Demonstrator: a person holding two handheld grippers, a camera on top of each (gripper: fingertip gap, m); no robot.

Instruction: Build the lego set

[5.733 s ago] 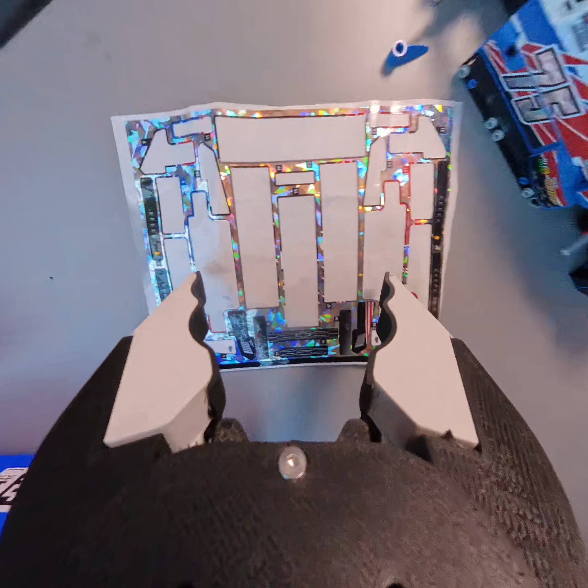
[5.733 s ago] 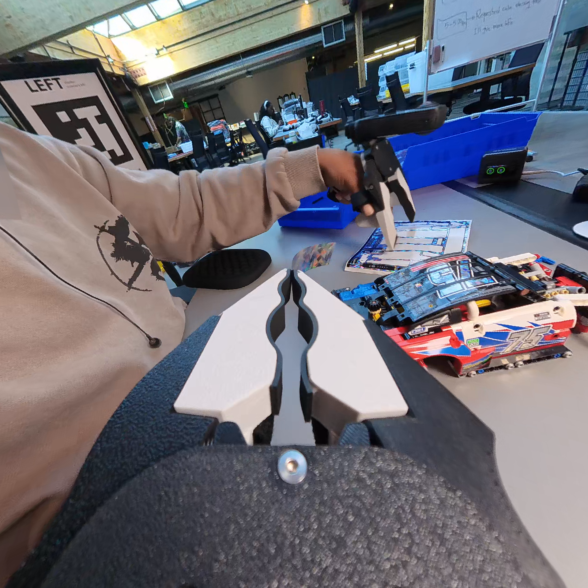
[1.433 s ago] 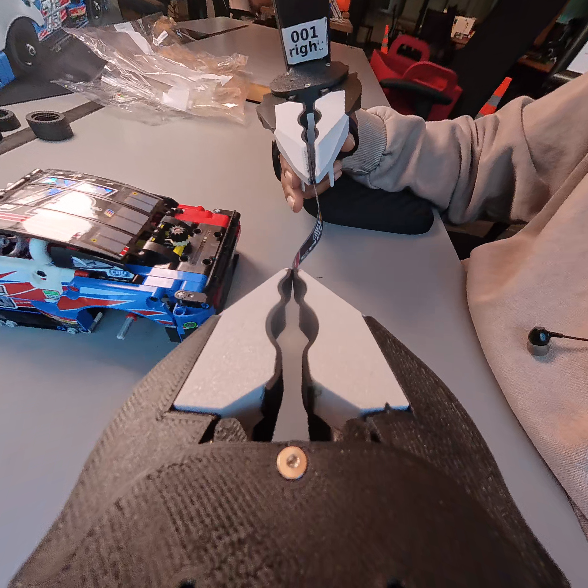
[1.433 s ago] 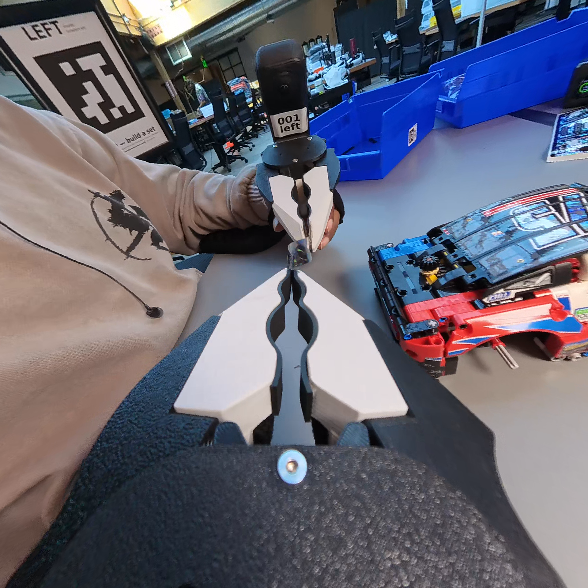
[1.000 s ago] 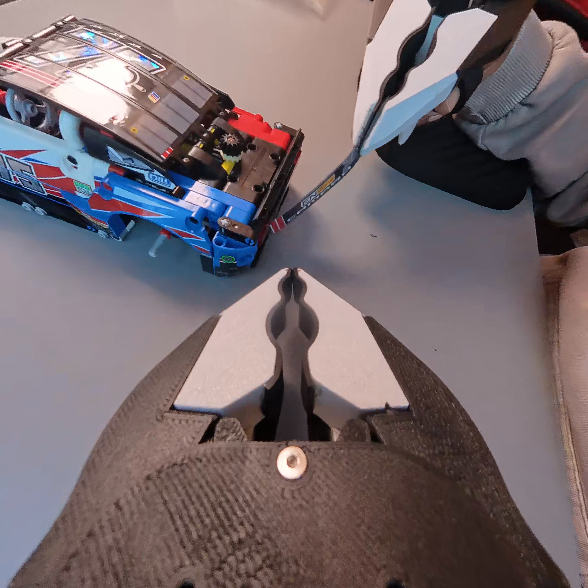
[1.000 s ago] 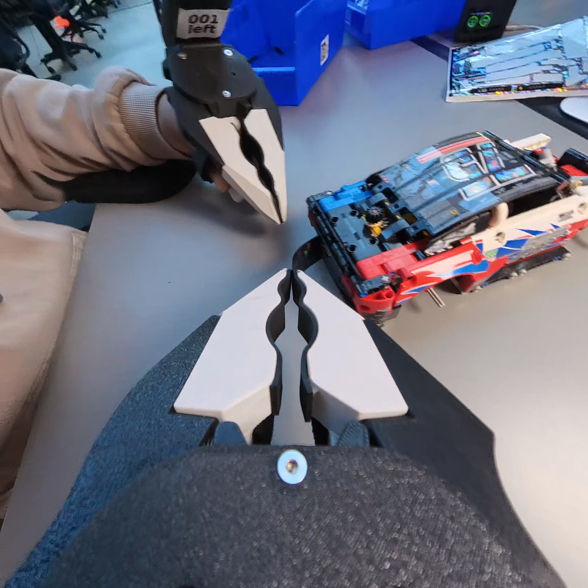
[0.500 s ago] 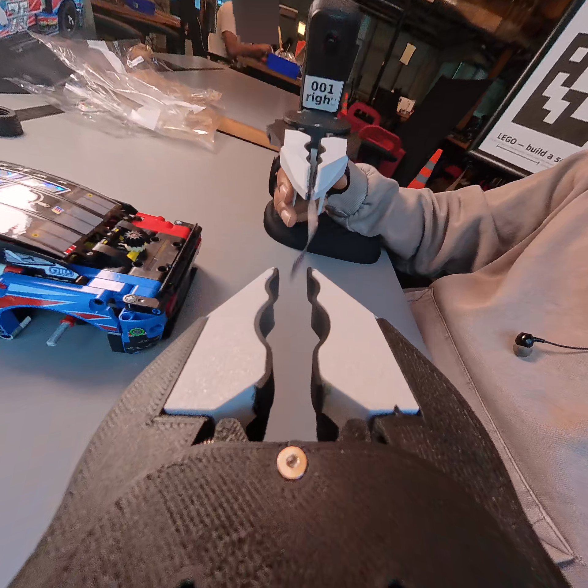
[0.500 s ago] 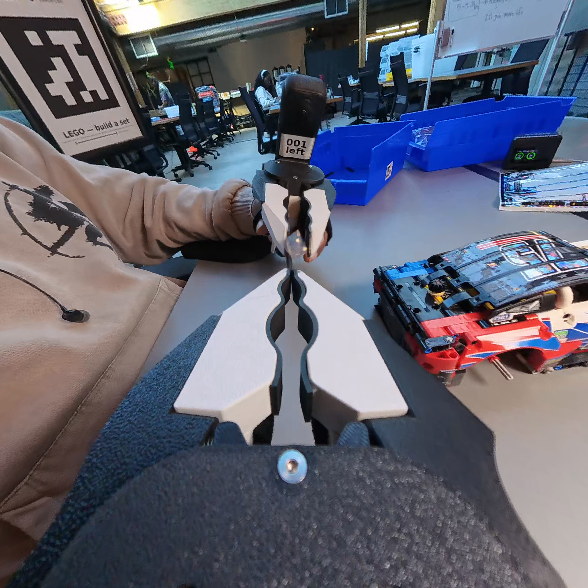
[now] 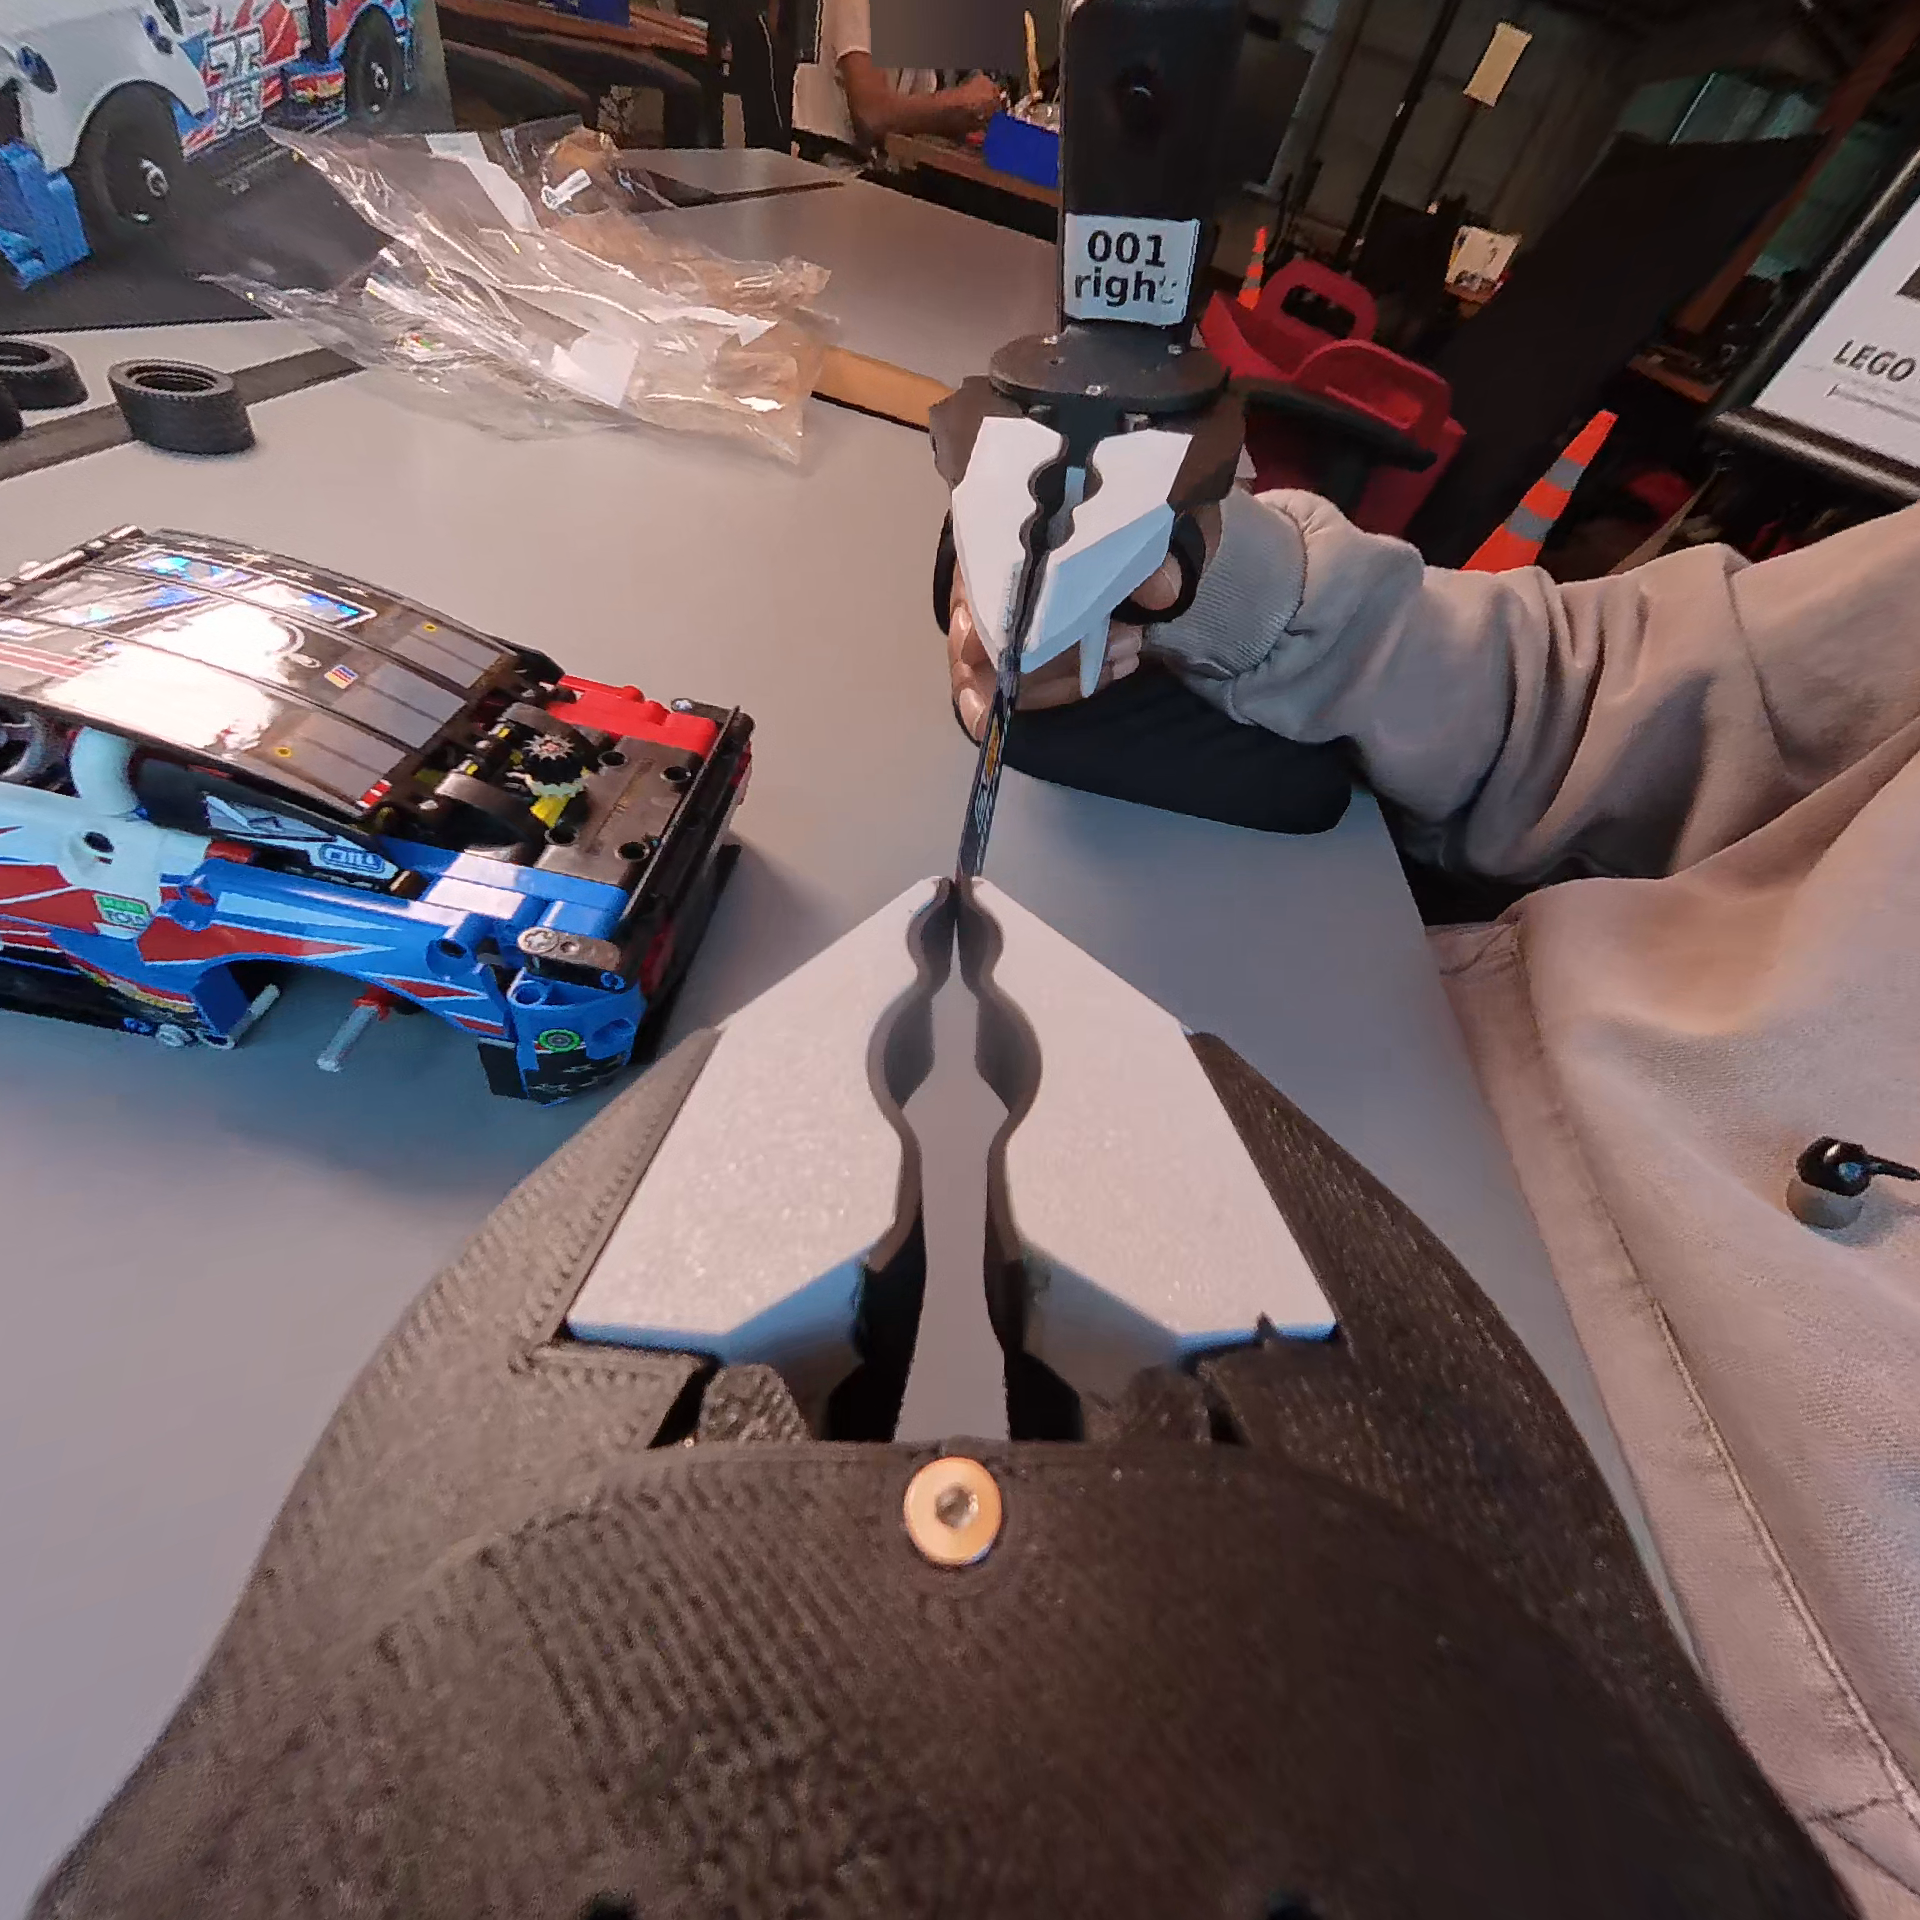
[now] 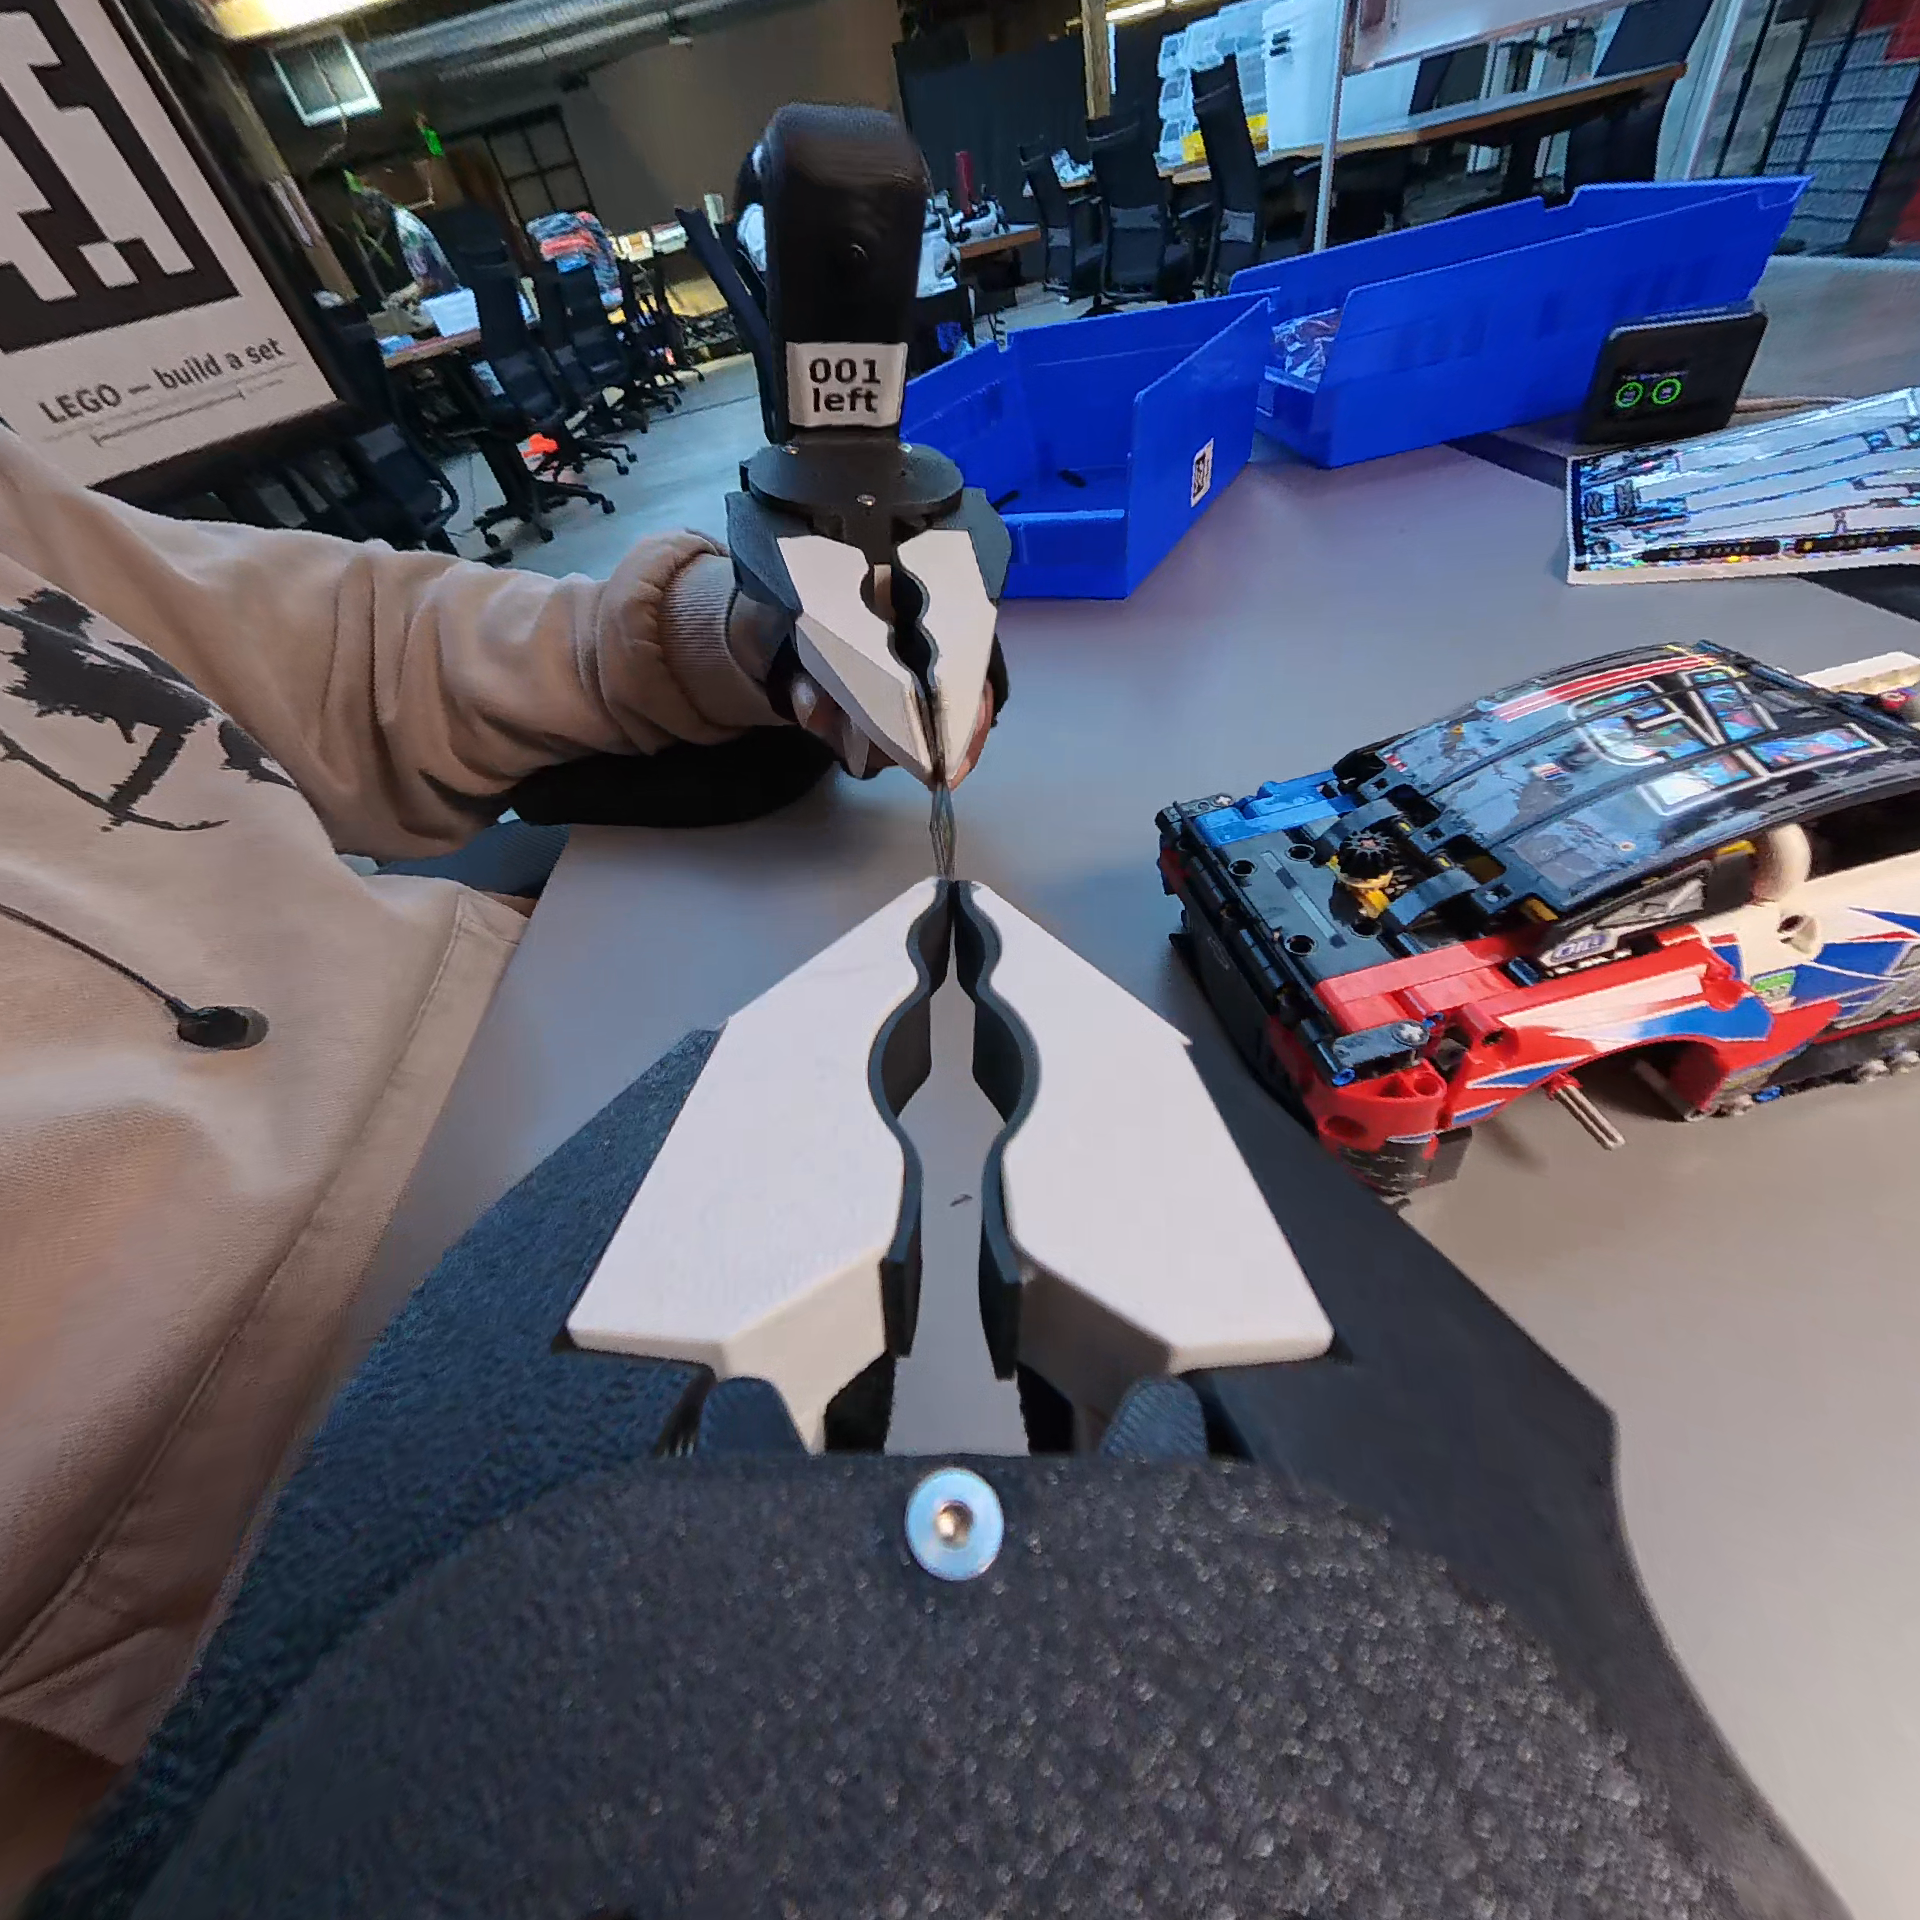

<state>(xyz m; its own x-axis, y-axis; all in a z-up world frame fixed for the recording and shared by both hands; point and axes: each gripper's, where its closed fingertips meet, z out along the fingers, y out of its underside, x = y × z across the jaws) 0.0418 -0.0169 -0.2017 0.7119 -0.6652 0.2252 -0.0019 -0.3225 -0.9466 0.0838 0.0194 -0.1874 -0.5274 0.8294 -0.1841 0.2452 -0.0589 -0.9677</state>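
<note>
A thin dark sticker strip (image 9: 982, 790) hangs in the air, stretched between both grippers. My left gripper (image 9: 954, 883) is shut on its near end. My right gripper (image 9: 1016, 660) faces it from beyond, shut on the far end. In the right wrist view the strip (image 10: 943, 831) runs from my right gripper (image 10: 951, 883) up to my left gripper (image 10: 935, 767). The lego race car (image 9: 312, 790), blue and red with a black roof, sits on the grey table to the left, and it shows to the right in the right wrist view (image 10: 1558, 883).
A holographic sticker sheet (image 10: 1745, 499) lies at the far right. Two blue bins (image 10: 1091, 457) stand behind it, with a small black device (image 10: 1662, 384). Clear plastic bags (image 9: 540, 312) and black tyres (image 9: 182, 405) lie beyond the car. The person's sleeves and torso are close by. Spacing between my two grippers at the tips: around 7 cm.
My left gripper was open with the strip's end between its fingers; it has shut on that end. My right gripper has stayed shut on the strip.
</note>
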